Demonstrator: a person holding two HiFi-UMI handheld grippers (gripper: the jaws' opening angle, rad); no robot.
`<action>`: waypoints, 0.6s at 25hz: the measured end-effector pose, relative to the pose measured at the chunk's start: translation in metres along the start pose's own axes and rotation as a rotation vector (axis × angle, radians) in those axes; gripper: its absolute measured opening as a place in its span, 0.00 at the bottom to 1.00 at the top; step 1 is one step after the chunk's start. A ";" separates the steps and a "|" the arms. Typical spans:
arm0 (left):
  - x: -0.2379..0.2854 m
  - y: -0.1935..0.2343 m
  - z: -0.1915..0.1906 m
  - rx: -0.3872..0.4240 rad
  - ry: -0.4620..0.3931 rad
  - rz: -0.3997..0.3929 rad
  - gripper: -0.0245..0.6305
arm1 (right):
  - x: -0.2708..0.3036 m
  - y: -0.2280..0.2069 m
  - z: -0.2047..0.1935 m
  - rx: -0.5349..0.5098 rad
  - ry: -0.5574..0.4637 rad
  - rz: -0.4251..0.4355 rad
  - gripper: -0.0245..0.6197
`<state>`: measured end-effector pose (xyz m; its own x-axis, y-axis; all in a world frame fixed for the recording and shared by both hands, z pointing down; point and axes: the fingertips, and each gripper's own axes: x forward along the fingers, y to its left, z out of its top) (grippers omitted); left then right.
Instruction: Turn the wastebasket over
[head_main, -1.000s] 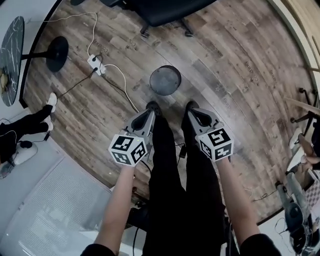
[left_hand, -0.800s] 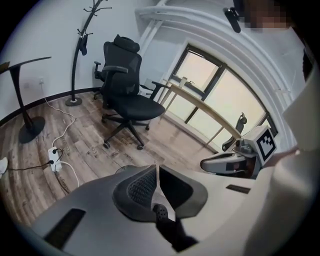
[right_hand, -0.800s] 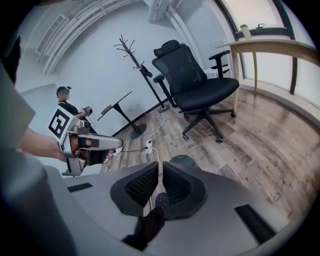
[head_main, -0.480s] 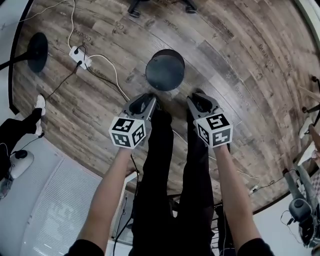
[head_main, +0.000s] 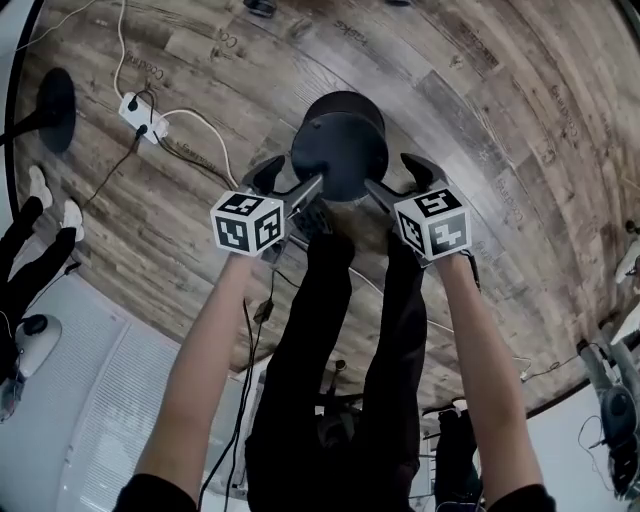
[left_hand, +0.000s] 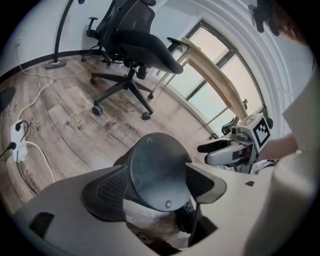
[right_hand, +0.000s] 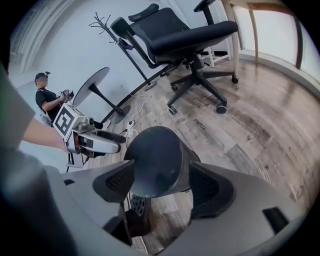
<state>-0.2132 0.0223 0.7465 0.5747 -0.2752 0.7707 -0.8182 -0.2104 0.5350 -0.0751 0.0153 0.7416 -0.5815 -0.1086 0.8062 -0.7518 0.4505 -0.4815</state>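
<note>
A dark mesh wastebasket stands on the wooden floor with its solid round base facing up. My left gripper is low at its near left side and my right gripper at its near right. Both sets of jaws are opening and hold nothing. In the left gripper view the wastebasket sits close ahead, framed by the jaws of the left gripper. The right gripper view shows the wastebasket the same way, just in front of the right gripper. I cannot tell whether any pad touches it.
A black office chair stands beyond the basket. A power strip with a white cable lies on the floor to the left, near a round stand base. A seated person is by a round table. My legs are just behind the basket.
Both grippers have dropped from knee height to the sides of the wastebasket, and their jaws have gone from shut to open. The view has come closer to the floor.
</note>
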 end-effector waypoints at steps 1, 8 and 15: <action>0.007 0.006 -0.003 -0.002 0.018 -0.006 0.59 | 0.011 -0.004 -0.003 0.010 0.006 0.003 0.55; 0.045 0.020 -0.025 0.012 0.116 -0.084 0.62 | 0.055 -0.012 -0.029 0.079 0.114 0.063 0.57; 0.051 0.023 -0.029 0.034 0.150 -0.087 0.65 | 0.058 -0.015 -0.032 0.076 0.122 0.089 0.57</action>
<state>-0.2034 0.0307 0.8084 0.6326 -0.1116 0.7664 -0.7629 -0.2600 0.5919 -0.0877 0.0306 0.8067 -0.6081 0.0389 0.7929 -0.7231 0.3849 -0.5735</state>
